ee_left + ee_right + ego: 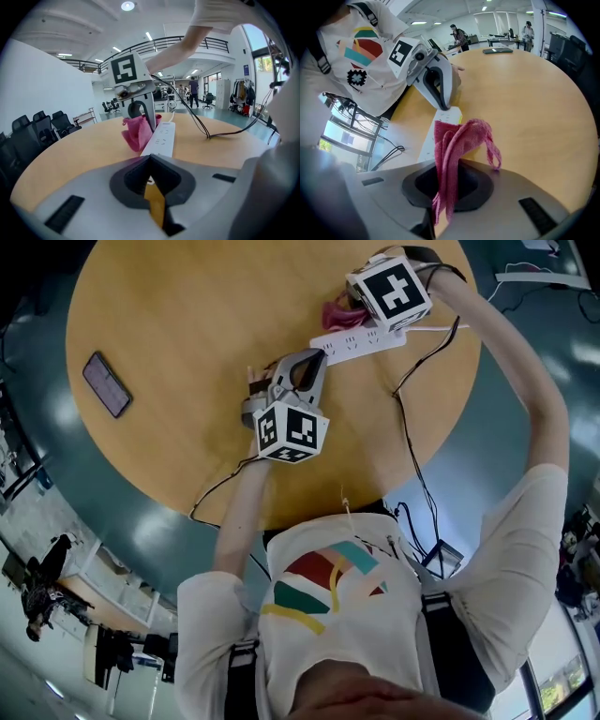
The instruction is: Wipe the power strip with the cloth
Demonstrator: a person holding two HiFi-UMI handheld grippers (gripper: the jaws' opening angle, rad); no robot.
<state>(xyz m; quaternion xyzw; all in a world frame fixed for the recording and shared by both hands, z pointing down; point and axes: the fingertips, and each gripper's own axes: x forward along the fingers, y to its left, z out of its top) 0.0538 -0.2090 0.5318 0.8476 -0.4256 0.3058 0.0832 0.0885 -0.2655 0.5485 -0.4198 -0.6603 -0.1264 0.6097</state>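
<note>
A white power strip [361, 341] lies on the round wooden table [187, 324], toward its far right. My right gripper [361, 317] is shut on a pink cloth [337, 313] and holds it down against the strip's far side. In the right gripper view the cloth [459, 145] hangs folded from the jaws over the strip [431, 138]. My left gripper [316, 355] is shut, its tip set on the strip's near end. The left gripper view looks along the strip [161, 138] to the cloth [137, 132] and the right gripper [151, 125].
A dark phone [106, 383] lies at the table's left. The strip's white cord and a black cable [412, 362] run over the table's right edge toward the floor. Another black cable [220, 488] hangs off the near edge. Black chairs [33, 129] stand beyond the table.
</note>
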